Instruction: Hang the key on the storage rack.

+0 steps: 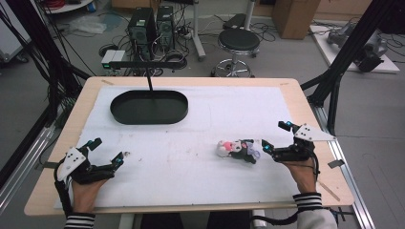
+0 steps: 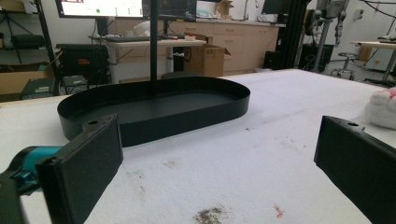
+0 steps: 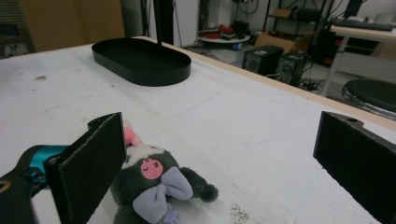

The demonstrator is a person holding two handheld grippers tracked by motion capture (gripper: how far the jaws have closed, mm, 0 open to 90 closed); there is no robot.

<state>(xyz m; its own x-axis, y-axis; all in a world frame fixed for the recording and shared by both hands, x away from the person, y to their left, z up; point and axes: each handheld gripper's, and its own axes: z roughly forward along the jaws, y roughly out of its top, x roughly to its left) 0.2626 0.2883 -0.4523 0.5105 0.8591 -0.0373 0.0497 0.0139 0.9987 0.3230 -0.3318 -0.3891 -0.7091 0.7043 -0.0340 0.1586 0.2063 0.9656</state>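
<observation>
A small plush toy [image 1: 236, 150], dark grey and white with a pink patch and a lilac bow, lies on the white cloth at the right of the table. My right gripper [image 1: 275, 136] stands open just to its right. In the right gripper view the plush toy [image 3: 154, 179] lies low on the cloth against the left jaw, partly behind it, and the right gripper [image 3: 219, 163] holds nothing. My left gripper [image 1: 109, 150] rests open near the table's front left. A black oval tray [image 1: 149, 107] sits at the back left, empty, and in the left gripper view the tray [image 2: 154, 109] lies straight ahead.
A thin black pole [image 1: 149, 82] rises from the tray's far side. The white cloth [image 1: 191, 162] covers most of the wooden table [image 1: 47, 191]. A stool [image 1: 238, 43] and computer towers [image 1: 152, 26] stand on the floor beyond the far edge.
</observation>
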